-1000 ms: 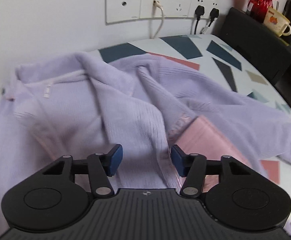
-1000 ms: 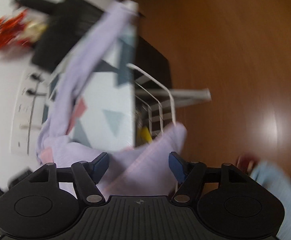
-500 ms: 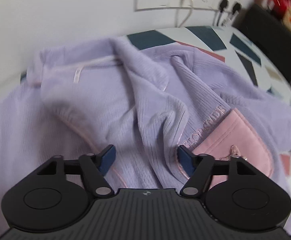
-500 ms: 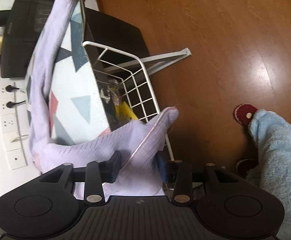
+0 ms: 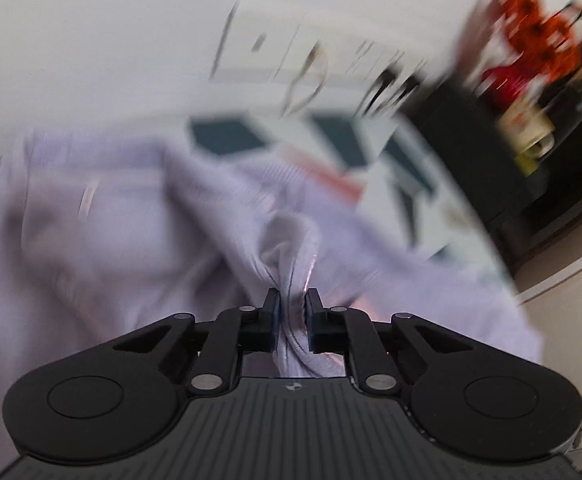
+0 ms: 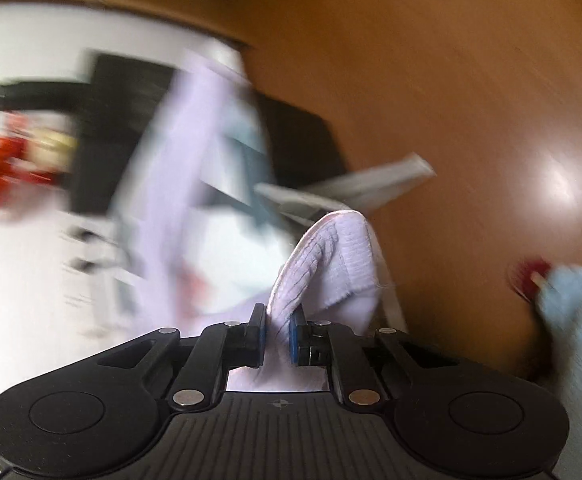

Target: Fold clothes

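Note:
A lilac knitted garment [image 5: 111,240] lies rumpled on the table with the patterned cover [image 5: 331,136]. My left gripper [image 5: 292,300] has its jaws closing on a bunched fold of the garment, and the pads press the cloth from both sides. In the right wrist view my right gripper [image 6: 278,316] is likewise closing, with a ribbed edge of the same lilac garment [image 6: 331,248] pinched between its blue pads beside the table's edge [image 6: 227,248]. Both views are blurred by motion.
Wall sockets with plugs [image 5: 291,60] sit behind the table. A black cabinet [image 5: 471,128] to the right carries a red vase of flowers [image 5: 531,40] and a mug [image 5: 531,132]. A white wire rack [image 6: 351,188] stands on the wooden floor [image 6: 451,80]; a light-blue fuzzy sleeve [image 6: 579,320] is near.
Both grippers went from open to shut on the lilac garment. Each has lifted, pulling a bunched fold of cloth up with it.

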Demonstrator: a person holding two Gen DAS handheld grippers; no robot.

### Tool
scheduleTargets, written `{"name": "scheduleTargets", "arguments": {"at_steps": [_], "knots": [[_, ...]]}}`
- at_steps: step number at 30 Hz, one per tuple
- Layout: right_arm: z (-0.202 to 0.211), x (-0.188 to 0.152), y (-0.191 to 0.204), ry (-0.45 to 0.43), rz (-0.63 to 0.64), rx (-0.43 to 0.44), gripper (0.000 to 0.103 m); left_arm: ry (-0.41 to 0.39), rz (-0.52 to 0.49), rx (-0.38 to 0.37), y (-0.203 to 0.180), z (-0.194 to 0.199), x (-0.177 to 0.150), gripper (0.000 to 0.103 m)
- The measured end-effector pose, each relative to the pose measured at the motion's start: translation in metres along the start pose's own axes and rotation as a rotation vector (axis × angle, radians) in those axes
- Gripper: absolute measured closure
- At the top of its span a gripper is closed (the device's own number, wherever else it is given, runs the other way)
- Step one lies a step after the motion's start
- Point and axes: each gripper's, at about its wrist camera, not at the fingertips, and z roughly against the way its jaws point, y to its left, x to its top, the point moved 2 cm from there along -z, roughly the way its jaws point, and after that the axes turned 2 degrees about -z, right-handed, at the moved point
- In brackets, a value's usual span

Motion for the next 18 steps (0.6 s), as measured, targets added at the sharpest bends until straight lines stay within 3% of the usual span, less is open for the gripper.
{"name": "scheduleTargets", "arguments": {"at_steps": [2, 5, 8, 12, 14, 18], "knots": [[0.025, -0.005, 0.026, -0.075, 0.077, 0.118, 0.093, -0.048, -0.011, -0.037, -0.005, 0.020, 0.011, 0.090], [0.055, -0.027, 0.039, -0.116, 0.146, 0.184, 0.093, -0.066, 0.012, -0.063, 0.003, 0.040, 0.008, 0.090], [0.052, -0.052, 0.010, 0.034, 0.105, 0.060, 0.093, -0.035, 0.009, 0.004, 0.029, 0.039, -0.012, 0.090], [0.029, -0.089, -0.051, 0.302, -0.055, -0.150, 0.093, 0.044, -0.016, 0.133, 0.067, 0.024, -0.044, 0.092], [0.026, -0.102, -0.057, 0.365, -0.077, -0.163, 0.093, 0.019, -0.006, 0.128, 0.073, 0.034, -0.046, 0.092], [0.037, -0.121, -0.023, 0.437, 0.070, -0.106, 0.093, -0.036, 0.010, 0.118, 0.082, 0.055, -0.049, 0.093]]}}
